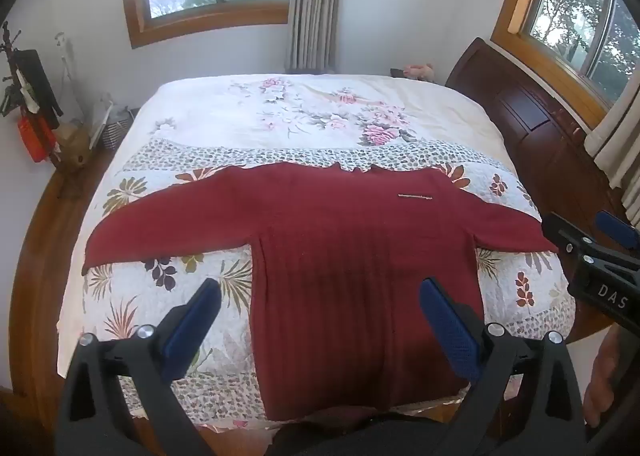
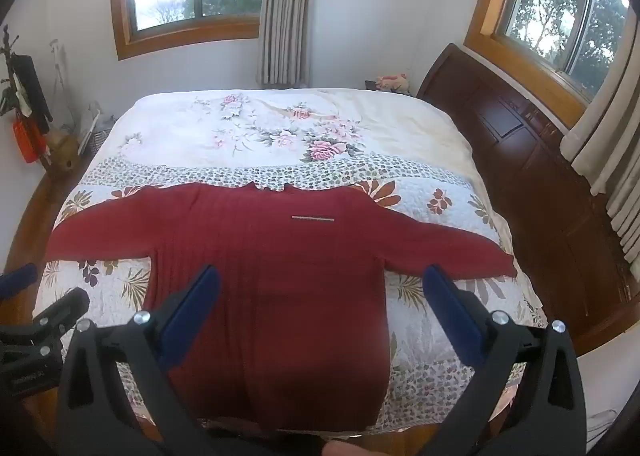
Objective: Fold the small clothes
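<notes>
A dark red ribbed sweater (image 1: pixel 360 264) (image 2: pixel 272 280) lies flat on the floral quilt (image 1: pixel 152 288) (image 2: pixel 440 208), both sleeves spread out sideways and its hem at the bed's near edge. A thin metal bar (image 1: pixel 415 197) (image 2: pixel 313 218) rests on its chest. My left gripper (image 1: pixel 320 296) hangs open above the lower body of the sweater, holding nothing. My right gripper (image 2: pixel 320 284) is open too, above the sweater's right half, also empty. In the left wrist view the right gripper (image 1: pixel 592 252) shows at the far right, past the right sleeve end.
A dark wooden headboard (image 2: pixel 520 144) runs along the bed's right side under a window. A coat stand (image 1: pixel 28 104) and baskets (image 1: pixel 116 128) stand at the left wall. A pink soft toy (image 1: pixel 418 70) sits at the far corner. Wooden floor surrounds the bed.
</notes>
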A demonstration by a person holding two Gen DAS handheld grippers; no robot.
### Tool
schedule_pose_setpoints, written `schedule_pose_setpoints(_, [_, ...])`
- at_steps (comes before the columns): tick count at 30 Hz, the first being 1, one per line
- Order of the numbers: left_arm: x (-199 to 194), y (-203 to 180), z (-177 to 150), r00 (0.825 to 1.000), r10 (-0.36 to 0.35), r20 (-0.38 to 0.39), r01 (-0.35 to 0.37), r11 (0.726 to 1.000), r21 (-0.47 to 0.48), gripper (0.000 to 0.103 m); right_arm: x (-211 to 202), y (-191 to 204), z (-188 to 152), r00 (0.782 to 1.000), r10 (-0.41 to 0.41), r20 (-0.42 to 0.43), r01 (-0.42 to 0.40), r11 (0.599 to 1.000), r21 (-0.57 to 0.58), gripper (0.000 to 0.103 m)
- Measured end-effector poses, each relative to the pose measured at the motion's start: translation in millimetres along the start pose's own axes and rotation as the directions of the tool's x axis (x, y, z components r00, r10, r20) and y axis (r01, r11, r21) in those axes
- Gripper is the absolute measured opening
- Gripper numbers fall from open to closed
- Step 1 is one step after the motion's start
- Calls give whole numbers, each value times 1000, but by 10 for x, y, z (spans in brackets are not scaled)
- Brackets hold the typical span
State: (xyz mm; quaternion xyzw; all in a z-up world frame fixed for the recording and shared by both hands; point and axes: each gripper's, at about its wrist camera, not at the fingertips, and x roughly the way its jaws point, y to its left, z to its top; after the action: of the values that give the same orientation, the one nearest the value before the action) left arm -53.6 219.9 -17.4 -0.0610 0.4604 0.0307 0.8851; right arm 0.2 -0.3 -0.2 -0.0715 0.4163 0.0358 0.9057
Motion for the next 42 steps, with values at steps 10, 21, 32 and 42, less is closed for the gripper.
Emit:
schedule_pose_setpoints(10, [29,5,14,1000,11,0,-11,1000,-1,100,-15,57,18,1000,1,-3,-1,1000,-9,101])
schedule_pose_setpoints(21, [-24,59,34,1000,-4,8,4,1000,-1,100,32,71,16,1000,3,-8,-3,1000,-17,101])
schedule_pose_setpoints(32, [-58,42,51,1000,-5,14,5,1000,5,100,1,64,-2,1000,-2,-3,2,1000,-19,101])
schedule_pose_setpoints(42, [-59,33,48,1000,-4,15,4,1000,7,100,-31,47,-16,1000,-5,-2,5,1000,-18,101])
